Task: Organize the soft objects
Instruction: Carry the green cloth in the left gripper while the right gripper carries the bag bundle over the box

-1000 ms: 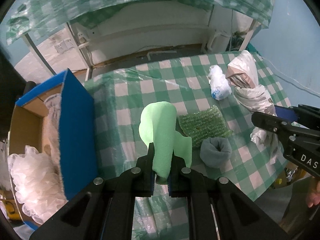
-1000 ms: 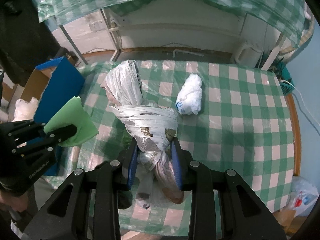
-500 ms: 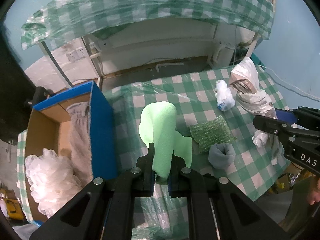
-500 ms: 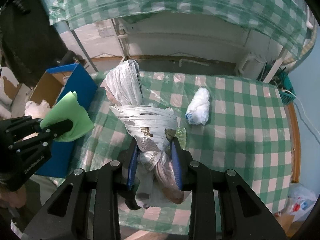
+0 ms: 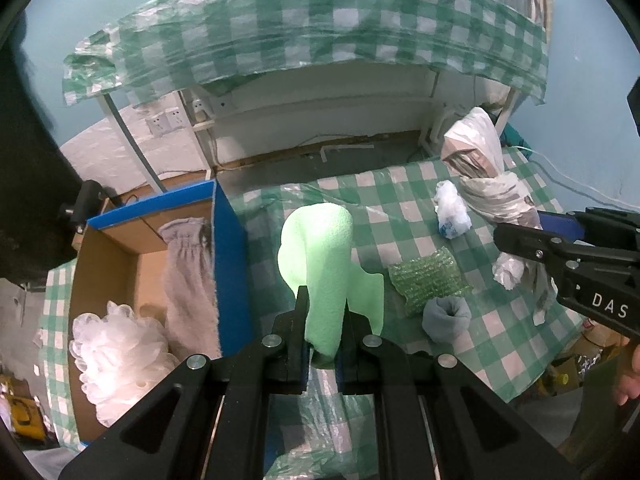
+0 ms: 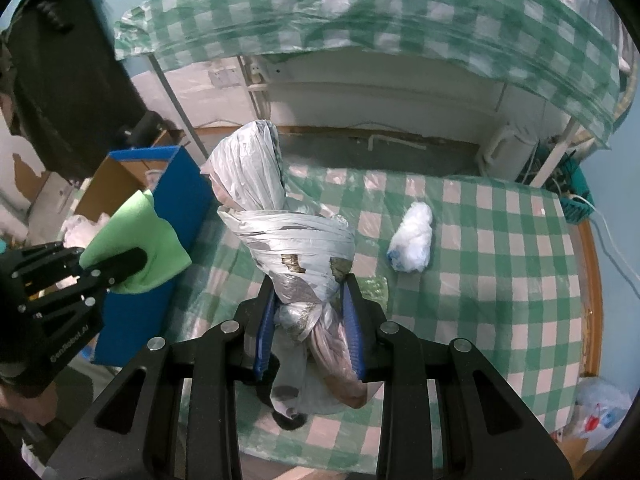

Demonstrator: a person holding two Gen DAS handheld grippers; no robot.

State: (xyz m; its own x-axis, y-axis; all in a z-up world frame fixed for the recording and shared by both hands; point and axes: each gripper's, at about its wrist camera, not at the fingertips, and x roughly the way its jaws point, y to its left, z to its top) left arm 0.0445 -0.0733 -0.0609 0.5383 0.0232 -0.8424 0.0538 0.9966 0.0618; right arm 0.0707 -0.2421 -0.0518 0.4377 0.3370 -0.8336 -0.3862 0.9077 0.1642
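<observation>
My left gripper [image 5: 323, 312] is shut on a light green foam sheet [image 5: 320, 256] and holds it up above the checked table, beside the blue cardboard box [image 5: 228, 264]. The foam also shows in the right wrist view [image 6: 136, 240]. My right gripper [image 6: 310, 308] is shut on a twisted silver-grey plastic bag bundle [image 6: 276, 224], held above the table; the bundle also shows in the left wrist view [image 5: 484, 176]. On the table lie a white plastic wad [image 5: 452, 216], a green bubble-wrap piece [image 5: 428, 280] and a grey rolled sock [image 5: 446, 318].
The box holds a white mesh puff [image 5: 116, 356] and a grey cloth [image 5: 188, 276]. The green checked table [image 6: 500, 248] ends at a wooden rim on the right. A covered bench stands behind. A dark garment [image 6: 60, 80] hangs at left.
Both grippers have risen and pulled back from the table with their loads. In the left wrist view the blue box has come further into view and its inside now shows.
</observation>
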